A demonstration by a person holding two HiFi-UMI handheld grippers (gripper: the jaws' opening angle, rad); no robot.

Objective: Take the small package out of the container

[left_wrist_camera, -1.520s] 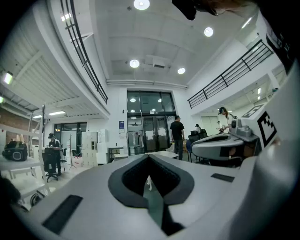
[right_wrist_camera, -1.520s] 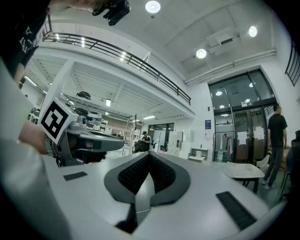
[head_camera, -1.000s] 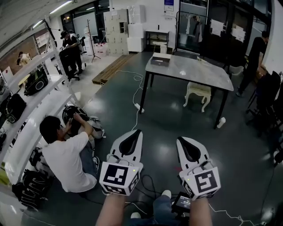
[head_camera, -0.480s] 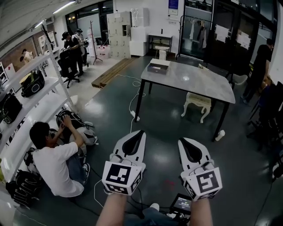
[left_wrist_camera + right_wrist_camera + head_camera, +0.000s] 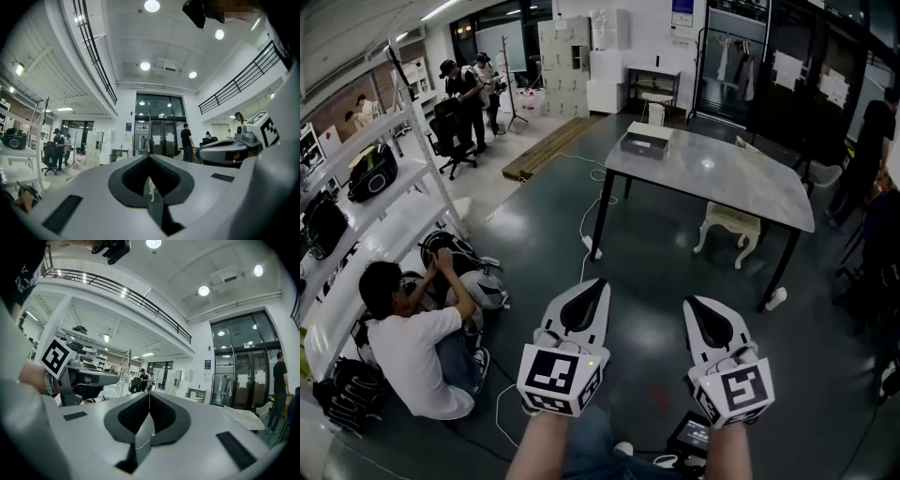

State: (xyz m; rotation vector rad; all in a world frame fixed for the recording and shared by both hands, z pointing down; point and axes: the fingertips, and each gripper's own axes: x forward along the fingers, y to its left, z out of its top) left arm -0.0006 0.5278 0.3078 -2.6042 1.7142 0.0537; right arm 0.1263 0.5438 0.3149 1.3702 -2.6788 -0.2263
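A shallow grey box, the container, sits on the far left corner of a grey table well ahead of me. The small package does not show in any view. My left gripper and right gripper are held side by side in the air over the dark floor, far short of the table. Both are shut with nothing between the jaws. In the left gripper view the jaws of the left gripper meet in a seam. The right gripper view shows the right gripper pressed together likewise.
A person in a white shirt crouches by bags at the lower left, beside white shelves. A white stool stands under the table. Cables run over the floor. People stand at the back left and far right.
The view has advanced toward the table and the crouching person has slid left. Both grippers stay shut and side by side.
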